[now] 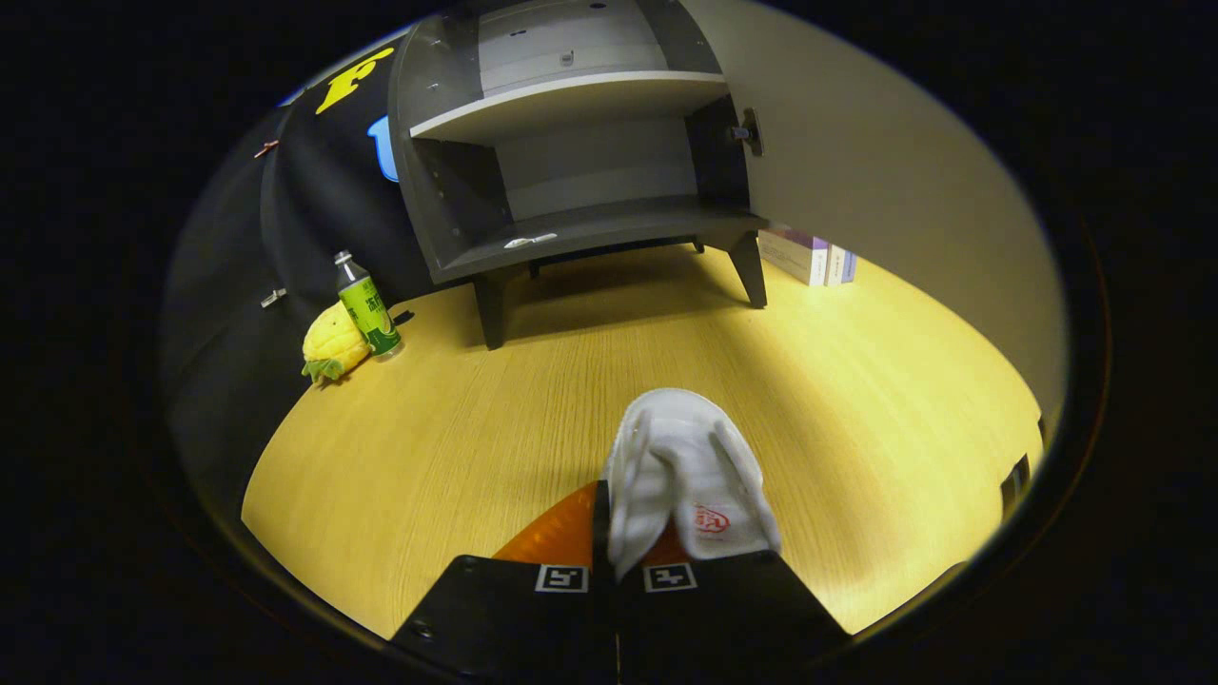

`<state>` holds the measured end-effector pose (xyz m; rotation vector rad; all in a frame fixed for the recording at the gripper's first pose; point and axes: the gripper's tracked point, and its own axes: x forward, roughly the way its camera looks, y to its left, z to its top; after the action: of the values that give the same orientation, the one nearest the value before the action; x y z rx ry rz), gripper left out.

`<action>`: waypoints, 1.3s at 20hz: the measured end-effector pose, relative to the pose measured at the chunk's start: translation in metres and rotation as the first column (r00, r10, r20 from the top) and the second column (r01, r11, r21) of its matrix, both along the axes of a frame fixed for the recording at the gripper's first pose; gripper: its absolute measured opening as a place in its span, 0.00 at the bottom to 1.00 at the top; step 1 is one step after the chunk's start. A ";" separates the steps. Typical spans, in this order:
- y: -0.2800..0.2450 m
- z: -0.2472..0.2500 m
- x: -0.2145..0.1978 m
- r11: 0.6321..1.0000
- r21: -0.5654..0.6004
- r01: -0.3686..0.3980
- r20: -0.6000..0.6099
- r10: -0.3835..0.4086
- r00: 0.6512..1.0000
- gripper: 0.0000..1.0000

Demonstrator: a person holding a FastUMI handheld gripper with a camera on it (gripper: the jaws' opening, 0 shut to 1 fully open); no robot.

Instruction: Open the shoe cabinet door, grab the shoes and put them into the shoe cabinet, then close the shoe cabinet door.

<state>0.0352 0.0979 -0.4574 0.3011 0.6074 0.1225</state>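
Off to the left, a green bottle [366, 306] is standing on the wooden floor [495, 419] with a yellow pineapple toy [333, 344] lying against its base, both near the booth's dark wall and well apart from the path ahead. Further right, the shoe cabinet [571, 152] is standing on short legs with its door [856, 162] swung fully open to the right, baring an upper shelf and a lower shelf [590, 228]; a small pale object is lying near the front edge of the lower shelf, too small to identify. Some boxes [809, 255] are sitting on the floor behind the cabinet's right leg. Nearest the camera, the gripper [614, 561] is pinching a white shoe [685, 466], its fingers closed together on the shoe's upper edge, the toe pointing ahead toward the cabinet. The carrying step appears to be under way, and doing it well probably means keeping the pinch firm, since the soft fabric could slip, lifting the toe high enough to clear the shelf's front lip, aiming at the open middle of the lower shelf, and steering clear of the open door.
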 end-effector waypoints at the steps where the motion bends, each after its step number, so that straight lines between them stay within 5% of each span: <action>1: 0.000 0.013 -0.001 1.000 0.011 0.000 0.011 0.000 1.000 0.07; 13: -0.005 0.241 0.049 1.000 0.007 -0.016 0.152 0.015 0.988 0.06; 20: -0.004 0.356 0.149 1.000 -0.011 -0.001 0.297 0.005 0.955 0.06; 26: 0.002 0.385 0.242 0.999 -0.005 0.035 0.312 -0.031 0.950 0.06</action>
<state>0.2774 0.1004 -0.0723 0.2744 0.2886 0.1315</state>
